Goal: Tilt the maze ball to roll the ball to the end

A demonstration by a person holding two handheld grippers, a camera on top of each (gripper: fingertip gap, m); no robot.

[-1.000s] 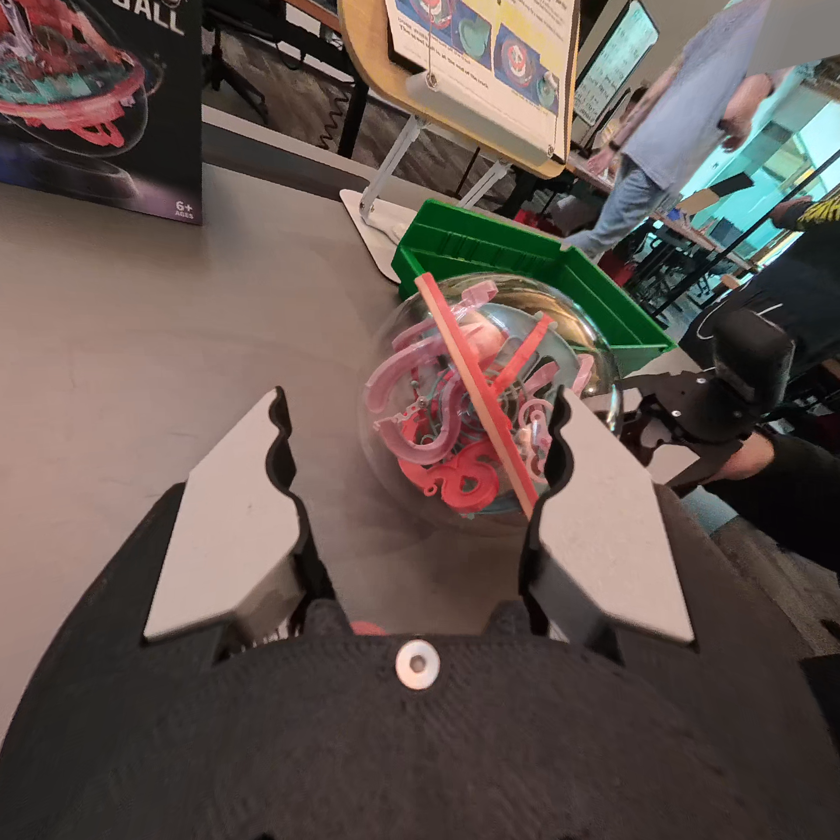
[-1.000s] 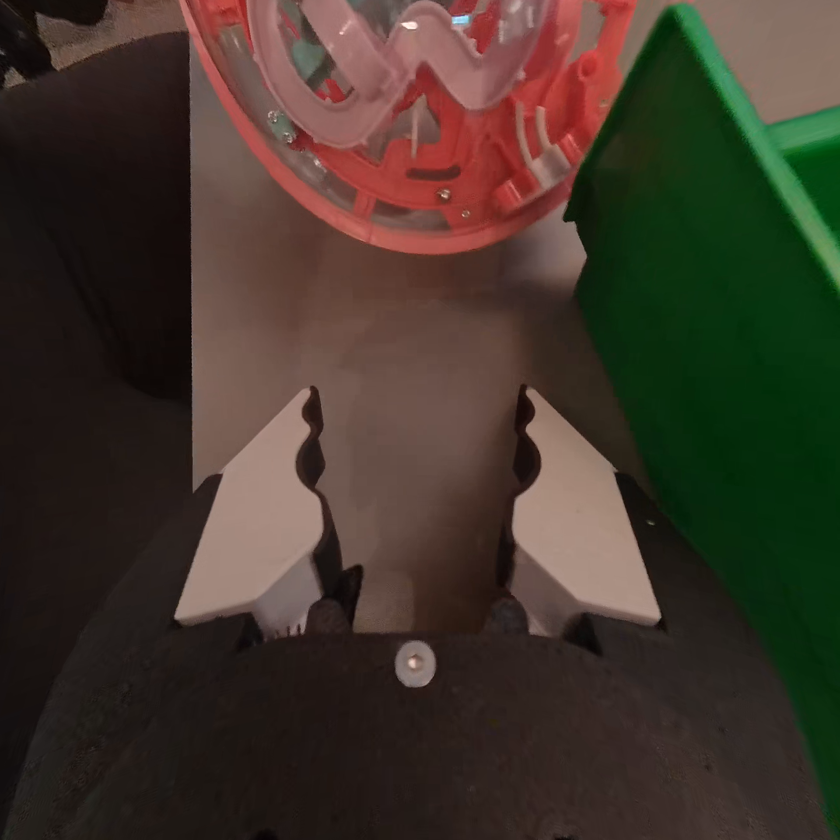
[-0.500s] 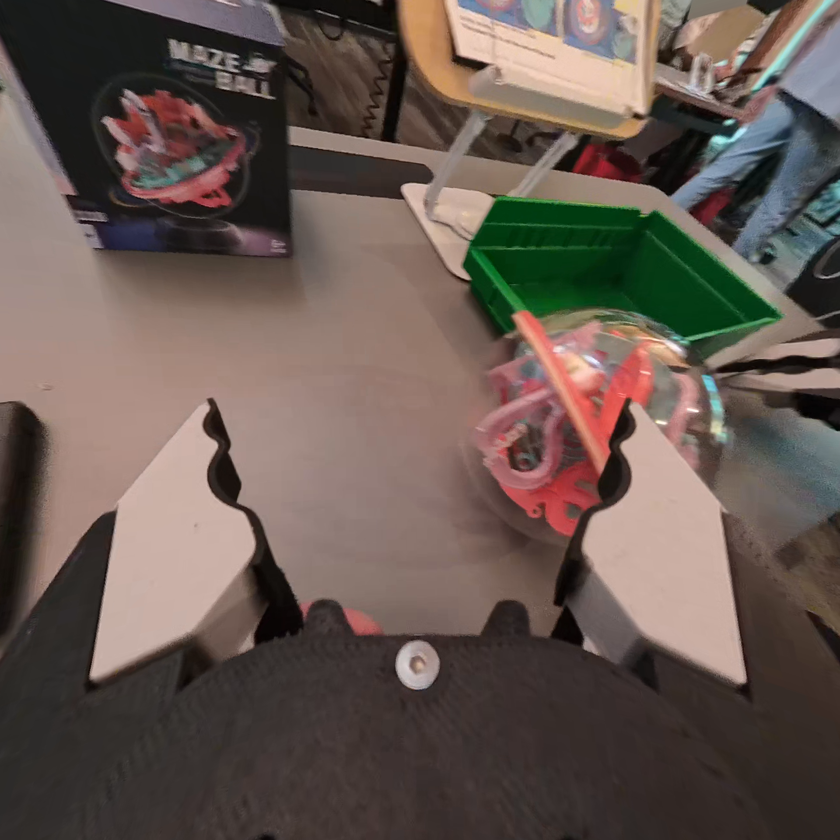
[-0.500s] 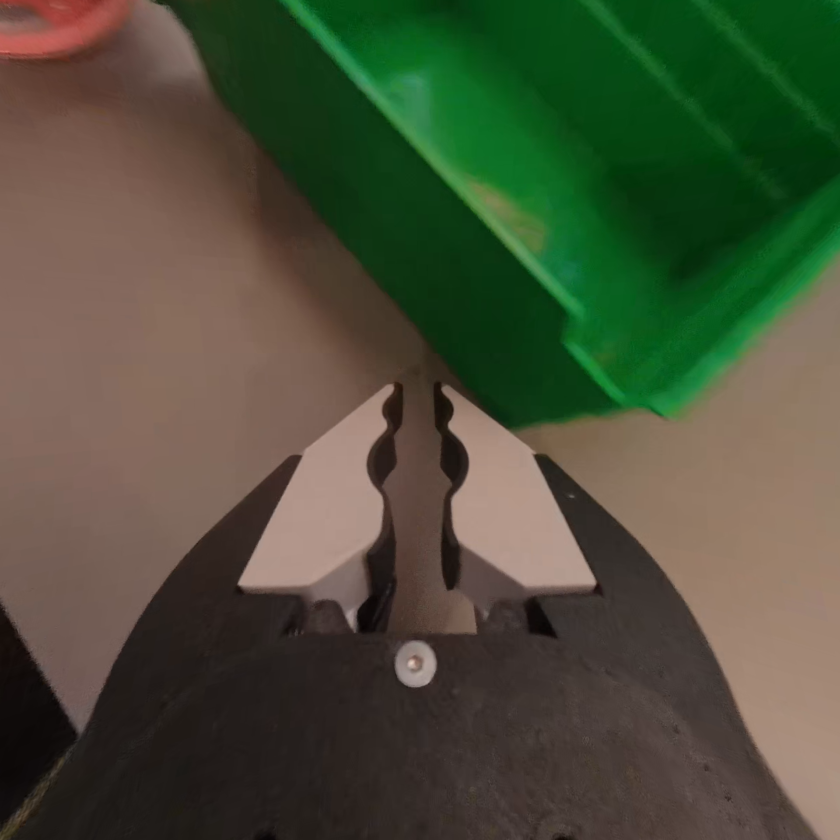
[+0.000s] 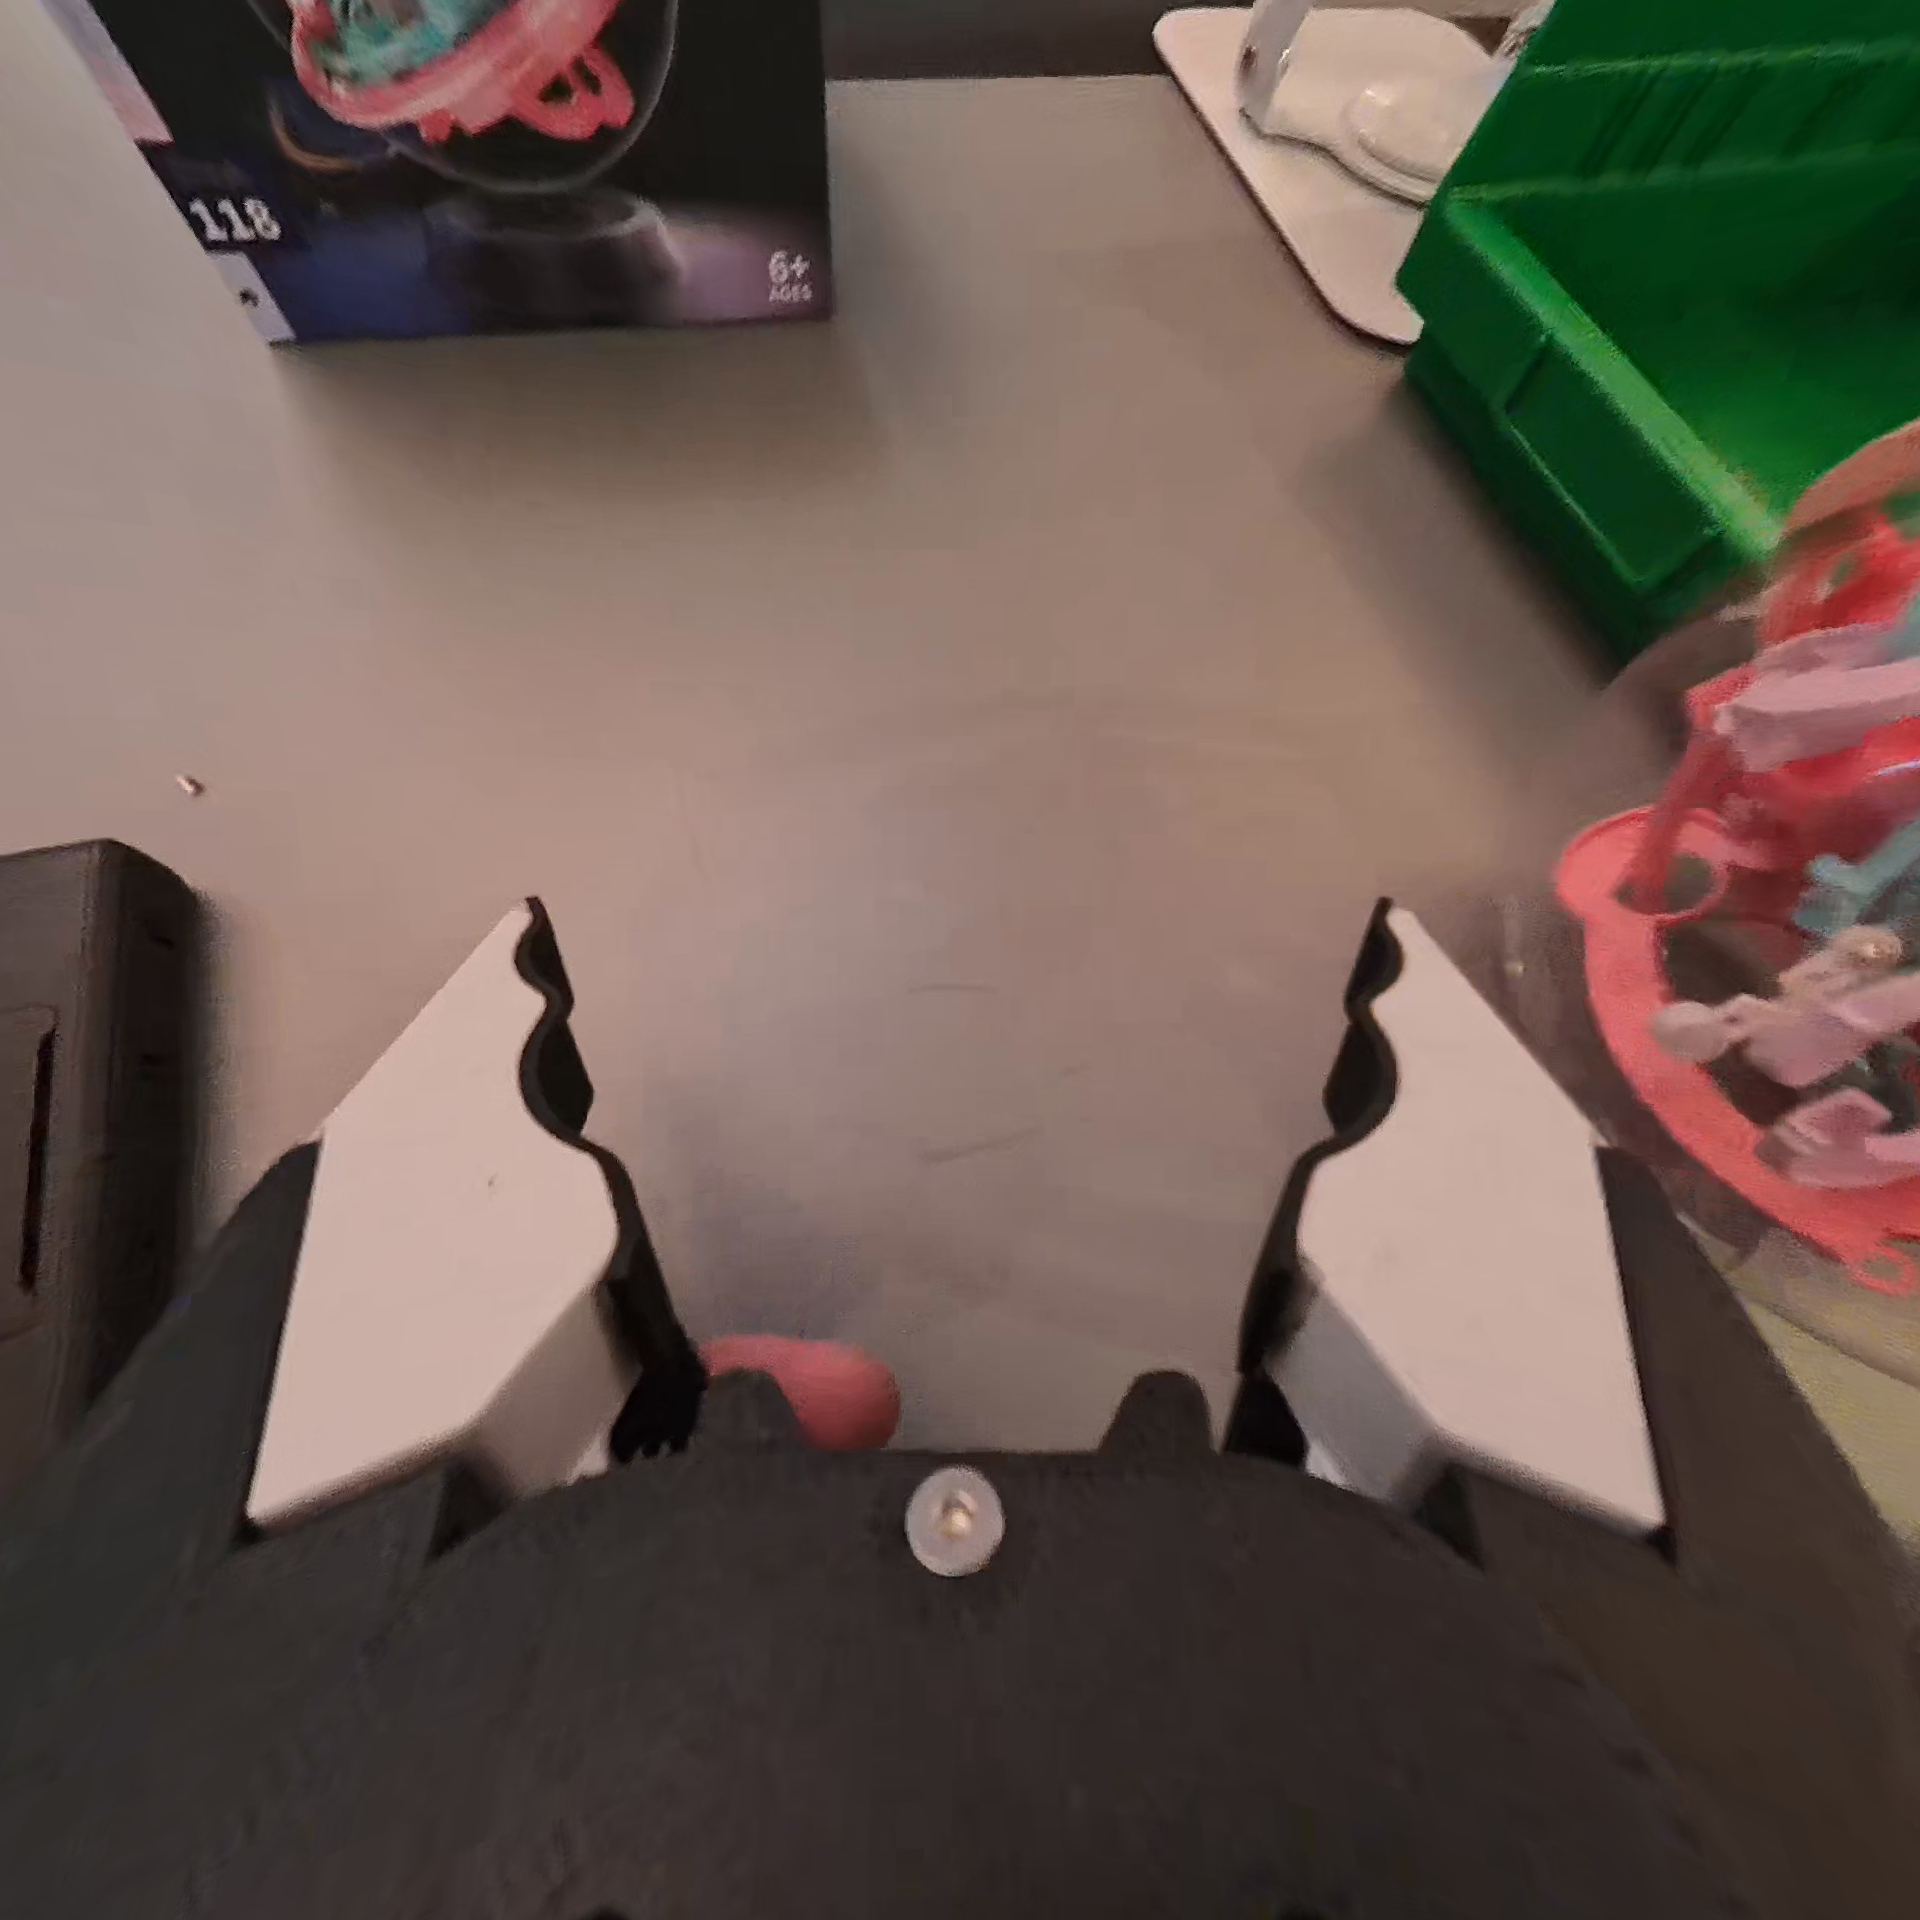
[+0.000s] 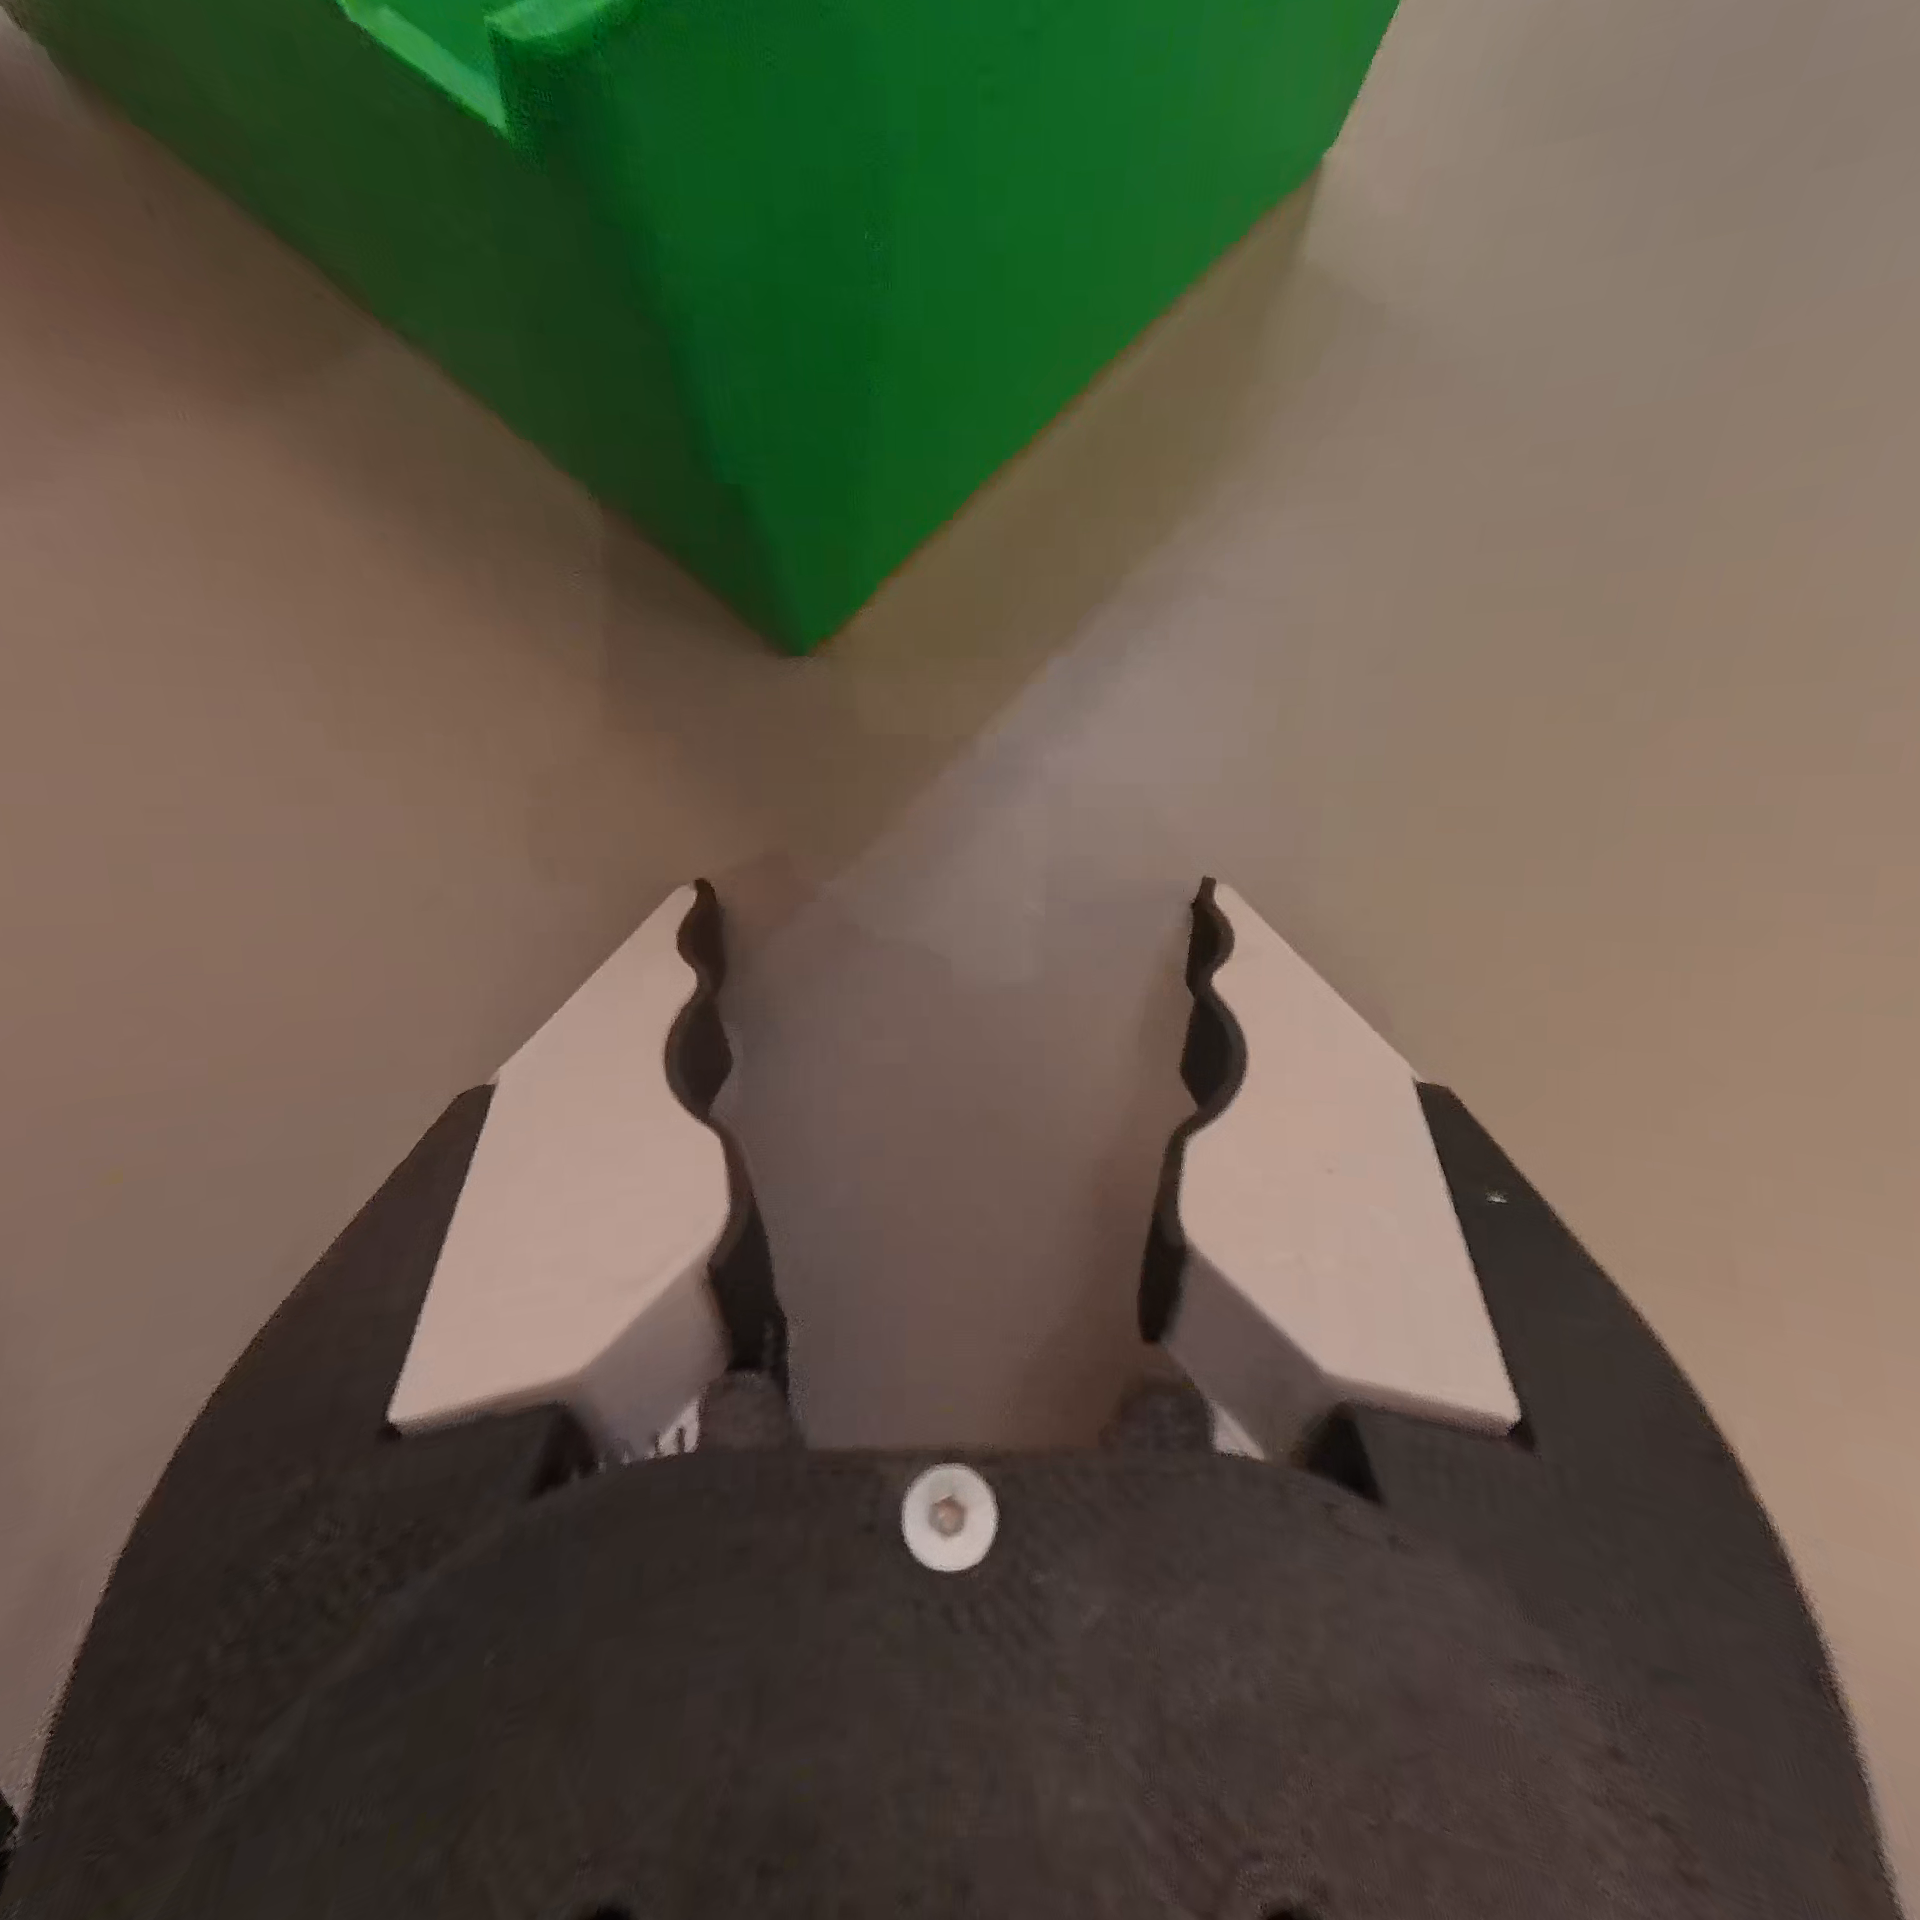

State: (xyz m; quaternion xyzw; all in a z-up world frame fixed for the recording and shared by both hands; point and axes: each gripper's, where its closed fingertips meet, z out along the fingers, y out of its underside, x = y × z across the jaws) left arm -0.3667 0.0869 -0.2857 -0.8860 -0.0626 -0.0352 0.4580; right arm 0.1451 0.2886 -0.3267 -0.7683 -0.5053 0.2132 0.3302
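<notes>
Grey, matte table (image 5: 935,644) fills both views, lit warm, with faint scuffs near its middle. Left gripper (image 5: 956,914) hangs over bare tabletop, jaws spread wide, nothing between the white fingers (image 5: 447,1195); only grey surface shows in the gap. Maze ball (image 5: 1787,966), a clear sphere with coral-red and pale pink tracks plus a few teal bits inside, sits at the right edge of the left wrist view, outside the right-hand finger and just beside it; whether shell and finger touch cannot be told through the blur. It is partly cut off by the frame. Green bin (image 5: 1662,312) stands behind the maze ball, near it, toward the far right corner. White stand base (image 5: 1299,177) lies flat just left of the bin, its edge tucked against the bin's side. Dark printed box (image 5: 499,177) showing a picture of the toy stands upright at the far left of the table, well apart from the ball. Black block (image 5: 73,1091) sits at the left edge, near the left finger. Small pink rounded thing (image 5: 821,1403) peeks out low between the fingers, close against the gripper body; what it is cannot be told. Right gripper (image 6: 956,894) points at a corner of the green bin (image 6: 831,364), jaws parted, bare table between them, fingertips short of the bin.
</notes>
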